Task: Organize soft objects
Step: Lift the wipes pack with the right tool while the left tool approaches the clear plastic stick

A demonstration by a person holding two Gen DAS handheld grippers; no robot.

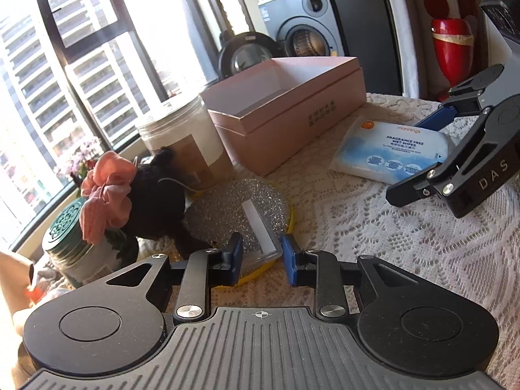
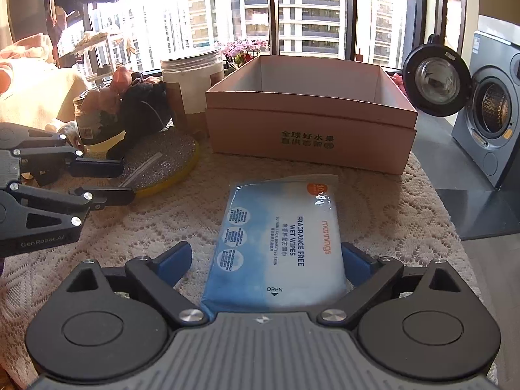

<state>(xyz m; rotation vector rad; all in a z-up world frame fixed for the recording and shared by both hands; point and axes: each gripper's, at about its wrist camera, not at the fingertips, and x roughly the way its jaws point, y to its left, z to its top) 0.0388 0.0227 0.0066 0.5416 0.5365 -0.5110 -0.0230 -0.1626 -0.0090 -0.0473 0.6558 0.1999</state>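
The right gripper [image 2: 265,260] is spread wide around the near end of a flat blue-and-white pack of wet wipes [image 2: 276,237] lying on the cream lace tablecloth [image 2: 162,221]. The left gripper [image 1: 261,258] stands parted at the corner of a glittery silver sponge with a yellow base [image 1: 240,214]. Beyond both sits an open pink cardboard box [image 2: 308,123]; a black plush toy with a pink bow [image 1: 156,195] rests left of the sponge.

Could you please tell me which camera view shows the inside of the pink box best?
The right wrist view: it faces the pink box squarely, showing the open top and inner walls, though not the floor. The left wrist view shows the box obliquely, with only part of its interior visible.
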